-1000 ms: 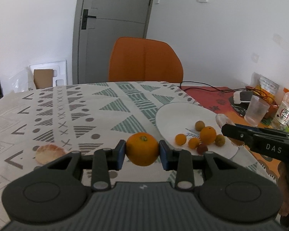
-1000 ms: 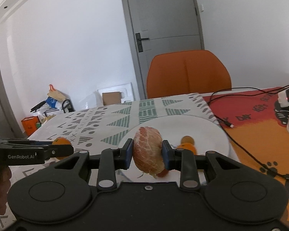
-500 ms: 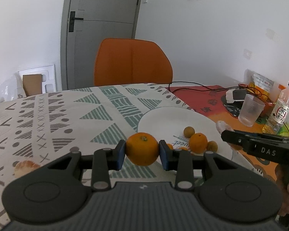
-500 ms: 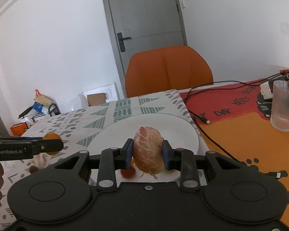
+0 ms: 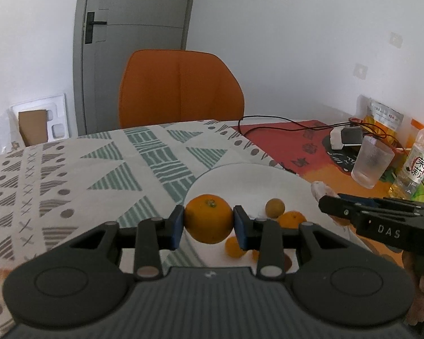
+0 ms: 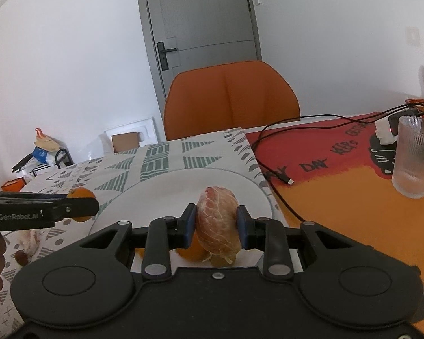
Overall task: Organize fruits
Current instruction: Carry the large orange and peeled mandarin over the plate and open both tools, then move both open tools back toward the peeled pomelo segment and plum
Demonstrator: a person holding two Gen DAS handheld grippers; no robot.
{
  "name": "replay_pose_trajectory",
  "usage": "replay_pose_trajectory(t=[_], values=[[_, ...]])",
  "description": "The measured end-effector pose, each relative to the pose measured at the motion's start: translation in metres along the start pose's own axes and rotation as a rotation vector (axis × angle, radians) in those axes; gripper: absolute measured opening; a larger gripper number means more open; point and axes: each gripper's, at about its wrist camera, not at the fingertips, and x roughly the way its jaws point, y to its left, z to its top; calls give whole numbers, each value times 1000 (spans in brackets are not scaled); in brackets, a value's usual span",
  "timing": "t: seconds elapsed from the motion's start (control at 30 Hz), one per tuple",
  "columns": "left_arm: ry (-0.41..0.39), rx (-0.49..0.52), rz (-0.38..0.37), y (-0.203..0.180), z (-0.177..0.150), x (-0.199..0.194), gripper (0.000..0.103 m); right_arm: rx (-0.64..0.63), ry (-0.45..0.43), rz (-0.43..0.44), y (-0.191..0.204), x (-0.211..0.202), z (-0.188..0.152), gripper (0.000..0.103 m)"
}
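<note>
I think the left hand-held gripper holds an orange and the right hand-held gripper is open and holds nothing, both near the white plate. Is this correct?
Not quite. The right hand-held gripper is not empty: the right wrist view shows it shut on a peeled citrus fruit. The rest holds: the left hand-held gripper grips an orange, both near the white plate.

Home dining room: patterned tablecloth (image 5: 104, 169), orange chair (image 5: 181, 87), grey door (image 5: 132, 42)
</note>
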Motion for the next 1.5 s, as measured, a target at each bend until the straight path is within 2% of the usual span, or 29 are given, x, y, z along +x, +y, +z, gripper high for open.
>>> replay_pose_trajectory(t=[0.23, 0.3, 0.57, 0.77, 1.0, 1.23, 1.3, 1.43, 1.5], values=[[6, 20, -15, -10, 8, 18, 36, 11, -18, -6, -5, 7, 6, 21], [9, 25, -22, -13, 9, 23, 36, 21, -21, -5, -7, 8, 7, 27], [10, 27, -50, -20, 13, 28, 36, 45, -2, -11, -7, -1, 1, 28], [-14, 24, -29, -14, 12, 12, 39, 71, 9, 2, -3, -7, -5, 34], [-17, 15, 6, -1, 5, -12, 41, 79, 5, 33, 7, -13, -6, 48], [-40, -14, 48, 12, 2, -38, 59, 79, -3, 59, 18, -22, -4, 59], [-48, -22, 61, 15, 1, -45, 63, 77, -6, 65, 21, -25, -4, 66], [-67, -39, 99, 21, -1, -60, 81, 65, -18, 79, 29, -31, -3, 76], [-86, -44, 112, 24, -2, -68, 85, 60, -29, 79, 32, -35, -3, 87]])
